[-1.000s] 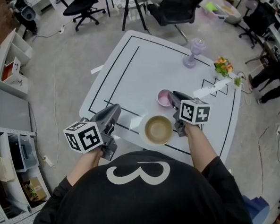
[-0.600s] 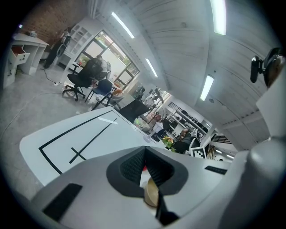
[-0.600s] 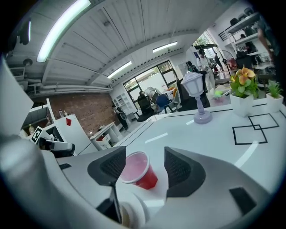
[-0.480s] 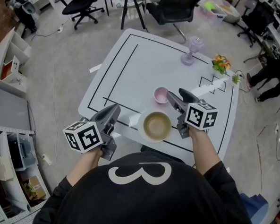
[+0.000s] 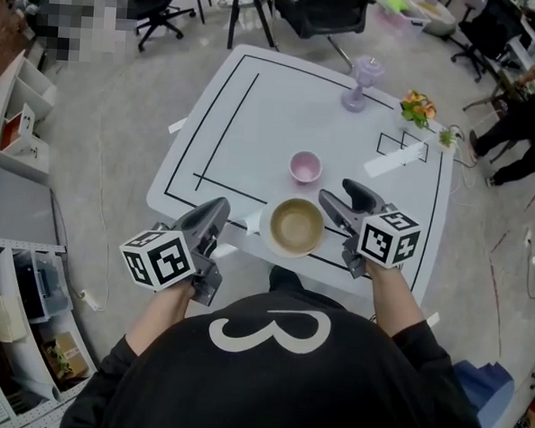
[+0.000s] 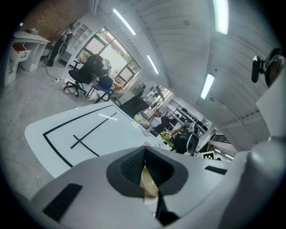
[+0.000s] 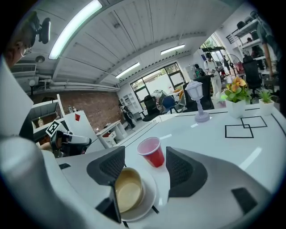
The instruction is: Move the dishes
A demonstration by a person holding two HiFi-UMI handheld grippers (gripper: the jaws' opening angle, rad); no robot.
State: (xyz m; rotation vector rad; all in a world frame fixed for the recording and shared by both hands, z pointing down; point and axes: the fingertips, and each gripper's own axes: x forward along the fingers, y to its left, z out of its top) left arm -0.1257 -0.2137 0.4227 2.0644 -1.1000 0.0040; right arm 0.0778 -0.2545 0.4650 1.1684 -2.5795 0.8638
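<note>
Overhead, a person in a black top stands at the near edge of a white bench [image 5: 254,135] marked with black lines, holding a gripper in each hand. One tan bowl [image 5: 294,226] sits on one white plate [image 5: 265,226] at that near edge, between the two grippers. The right gripper [image 5: 339,193] is the nearer one, with its fingers just beside the plate's right rim. The left gripper [image 5: 218,207] hangs apart from the plate, off its left side near the bench edge. In the right gripper view, the right gripper's fingers [image 7: 107,167] are released and spread wide, grasping nothing. From there the bowl [image 7: 127,190] and plate [image 7: 151,197] lie low in the gap, toward the left finger, so the dishes are ahead and slightly left of that gripper. In the left gripper view, the left gripper [image 6: 145,167] has its fingers clenched together on nothing, with a sliver of the bowl showing beyond them. The dishes are round, so no long axis matters, and any grasp would likely be on the plate's rim. One pink-red cup [image 5: 305,167] stands upright just behind the plate, farther from the person. One lilac goblet [image 5: 359,81] and two small potted plants [image 5: 419,107] stand well apart at the far side. In all: one bowl, one plate, one cup.
</note>
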